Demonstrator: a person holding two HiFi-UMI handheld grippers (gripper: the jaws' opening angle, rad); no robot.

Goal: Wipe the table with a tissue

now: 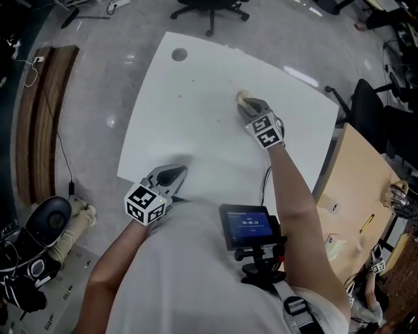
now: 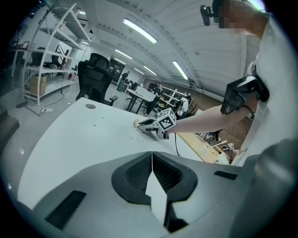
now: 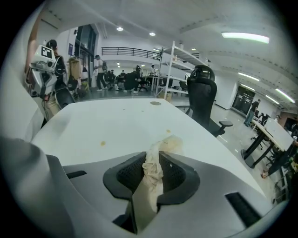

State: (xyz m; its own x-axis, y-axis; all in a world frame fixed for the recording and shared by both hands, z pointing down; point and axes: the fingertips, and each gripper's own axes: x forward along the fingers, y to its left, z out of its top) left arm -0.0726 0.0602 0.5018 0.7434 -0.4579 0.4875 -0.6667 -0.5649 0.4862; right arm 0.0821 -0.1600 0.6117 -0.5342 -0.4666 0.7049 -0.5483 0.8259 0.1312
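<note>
The white table fills the middle of the head view. A crumpled beige tissue is pressed to its far right part, with my right gripper shut on it. In the right gripper view the tissue is pinched between the pads and its stained end lies on the tabletop. Small brown spots mark the surface close by. My left gripper rests at the near edge of the table, shut with nothing in it; its jaws meet in a thin line.
A round hole sits in the table's far left corner. A black office chair stands beyond the far edge. A wooden side table with small items is at the right. A screen device hangs on the person's chest.
</note>
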